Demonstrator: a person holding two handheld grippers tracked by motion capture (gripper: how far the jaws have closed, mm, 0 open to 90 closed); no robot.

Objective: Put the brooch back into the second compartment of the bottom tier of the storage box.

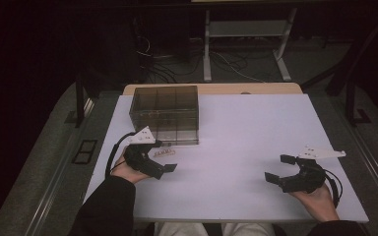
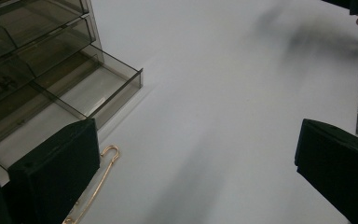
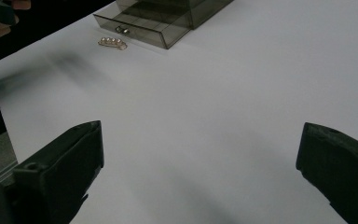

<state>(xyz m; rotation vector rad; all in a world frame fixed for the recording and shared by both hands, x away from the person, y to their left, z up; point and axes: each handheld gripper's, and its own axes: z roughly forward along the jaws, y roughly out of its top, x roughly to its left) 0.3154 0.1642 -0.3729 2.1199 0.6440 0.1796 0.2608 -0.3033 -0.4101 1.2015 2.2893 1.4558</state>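
A smoky clear drawer box (image 1: pixel 165 113) stands at the table's back left, with its lowest drawer (image 2: pixel 95 88) pulled out and showing nothing inside. Just in front of the drawer lies a gold pin with a row of pearls (image 1: pixel 165 153) (image 3: pixel 112 43). My left gripper (image 1: pixel 163 157) hovers open right over the pin. In the left gripper view the gold pin (image 2: pixel 101 175) lies beside the left jaw, partly hidden behind it. My right gripper (image 1: pixel 279 168) is held open low over bare table at the front right, far from the pin, with nothing between its jaws.
The white table top (image 1: pixel 246 132) spreads wide between the two hands. Beyond its far edge are a wooden strip (image 1: pixel 211 89), white frame legs (image 1: pixel 206 54) and loose cables on the floor (image 1: pixel 162 69). The box (image 3: pixel 168 11) sits far from my right gripper.
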